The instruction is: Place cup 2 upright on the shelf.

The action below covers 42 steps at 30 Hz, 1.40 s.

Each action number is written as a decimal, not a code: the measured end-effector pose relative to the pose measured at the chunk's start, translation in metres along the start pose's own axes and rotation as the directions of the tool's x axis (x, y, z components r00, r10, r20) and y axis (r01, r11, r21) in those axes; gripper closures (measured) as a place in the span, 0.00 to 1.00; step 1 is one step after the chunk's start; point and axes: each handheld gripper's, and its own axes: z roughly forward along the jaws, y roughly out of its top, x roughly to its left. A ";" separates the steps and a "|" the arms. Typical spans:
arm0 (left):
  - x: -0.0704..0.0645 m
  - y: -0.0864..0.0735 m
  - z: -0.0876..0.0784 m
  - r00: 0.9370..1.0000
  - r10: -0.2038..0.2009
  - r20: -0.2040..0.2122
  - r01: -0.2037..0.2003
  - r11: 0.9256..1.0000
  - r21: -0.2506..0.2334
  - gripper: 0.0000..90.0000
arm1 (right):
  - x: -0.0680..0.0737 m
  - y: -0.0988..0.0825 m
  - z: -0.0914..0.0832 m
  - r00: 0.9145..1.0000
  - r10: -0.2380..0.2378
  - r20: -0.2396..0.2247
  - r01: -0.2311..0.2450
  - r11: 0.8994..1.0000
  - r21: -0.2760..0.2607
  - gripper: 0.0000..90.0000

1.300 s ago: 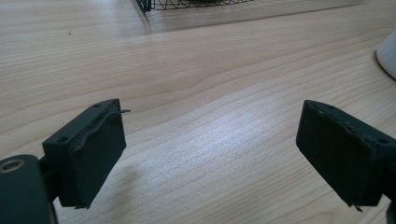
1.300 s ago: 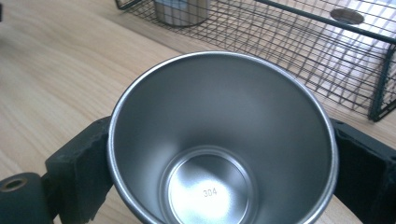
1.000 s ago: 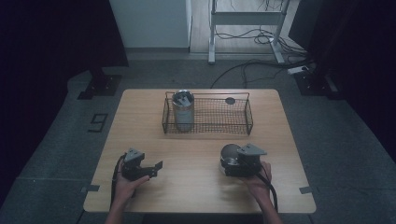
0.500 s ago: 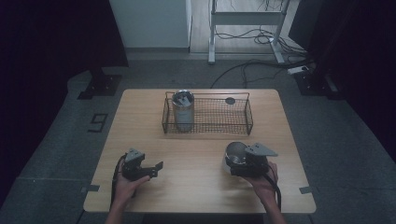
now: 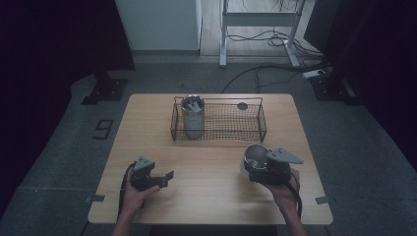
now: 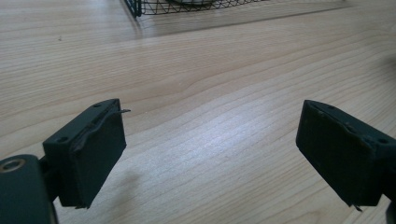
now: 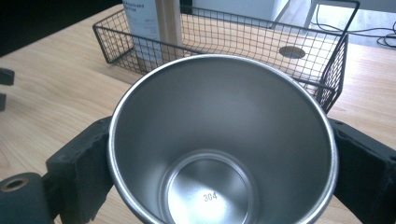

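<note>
Dim high view, brighter close-ups

High view: fixed above the near edge, looking forward and down, far enough off to take in the whole table (image 5: 211, 196), floor beyond, both forearms entering at bottom.

Left gripper view: low over the tabletop, close, looking along its own jaws across bare wood toward the wire basket (image 6: 187, 5), whose corner is cut by the top edge.

Right gripper view: very close, looking down into a steel cup (image 7: 219, 144) and past it to the same basket.

Shared by all three: basket and tabletop.
</note>
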 end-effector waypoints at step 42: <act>-0.005 -0.002 0.003 1.000 0.017 0.005 -0.017 1.000 0.014 0.09 | -0.026 0.074 -0.008 1.000 -0.015 -0.019 0.015 1.000 -0.020 0.07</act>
